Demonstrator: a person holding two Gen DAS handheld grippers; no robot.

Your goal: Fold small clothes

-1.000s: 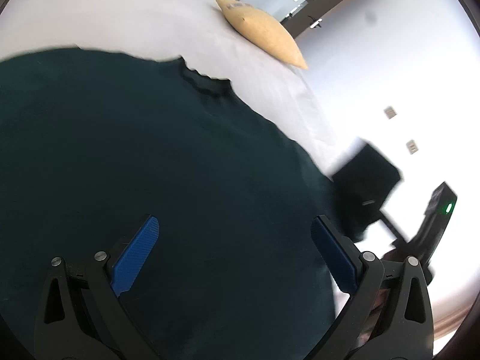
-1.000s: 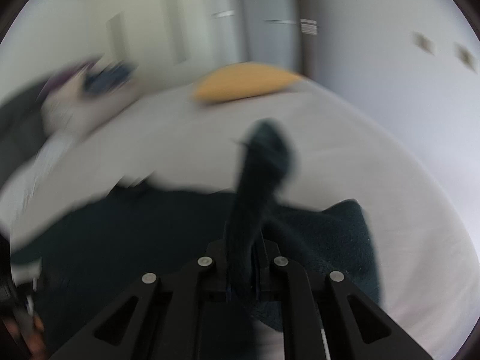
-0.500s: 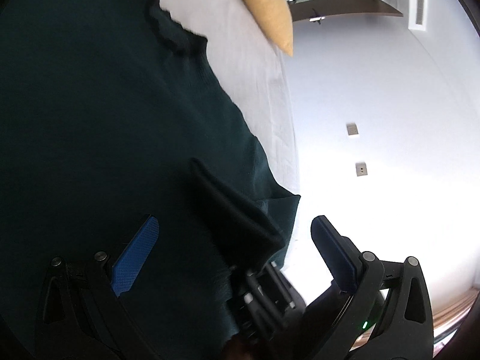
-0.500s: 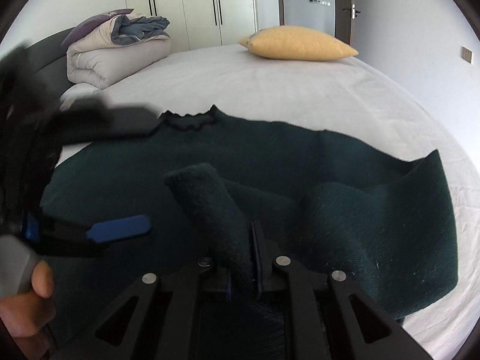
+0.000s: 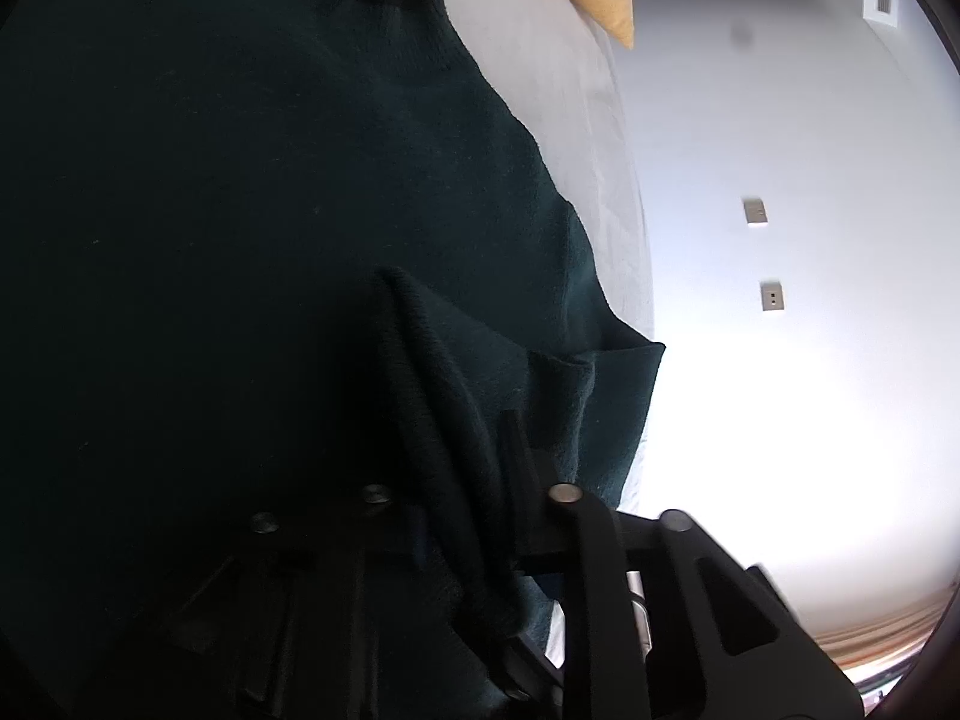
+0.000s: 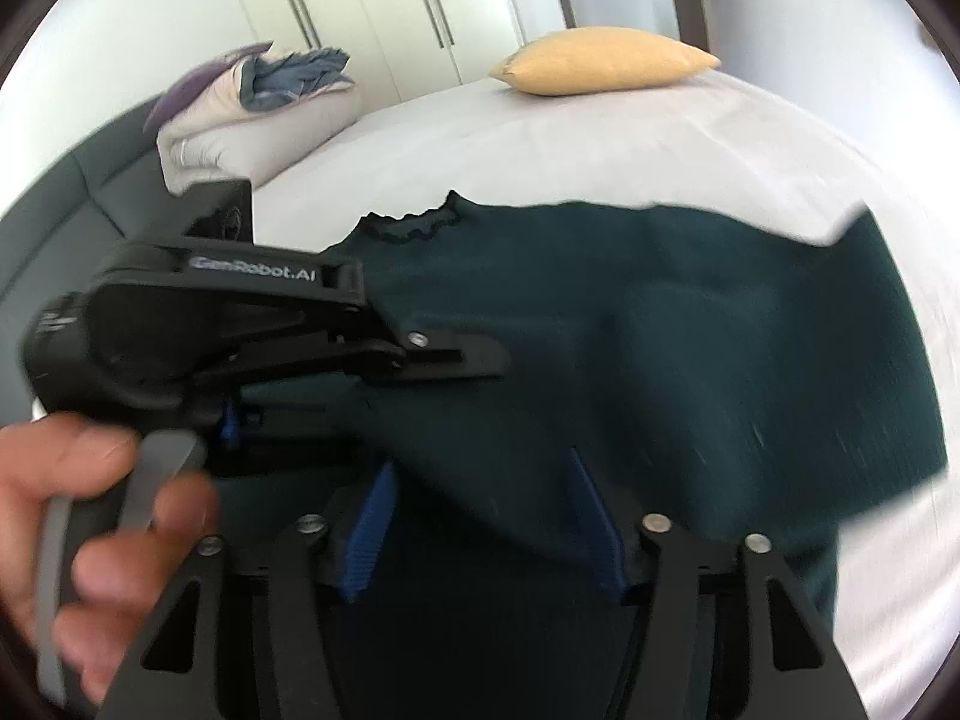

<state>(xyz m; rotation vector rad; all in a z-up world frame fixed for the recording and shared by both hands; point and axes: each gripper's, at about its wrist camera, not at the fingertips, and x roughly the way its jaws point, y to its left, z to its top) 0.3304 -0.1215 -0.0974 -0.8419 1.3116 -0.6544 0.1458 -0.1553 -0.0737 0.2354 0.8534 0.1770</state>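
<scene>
**Two wrist views, close over one sweater**

The left wrist camera looks along its fingers, rolled sideways, very close above the dark green sweater (image 5: 240,210), facing a white wall. The right wrist camera looks down across the bed (image 6: 570,138) toward wardrobes. Both take in the sweater and yellow pillow (image 6: 600,66).

Count of items in view.
One dark green sweater (image 6: 690,324), one yellow pillow (image 6: 600,63), one folded duvet stack (image 6: 258,108), two grippers, two wall plates (image 5: 755,210), one hand (image 6: 72,546).
</scene>
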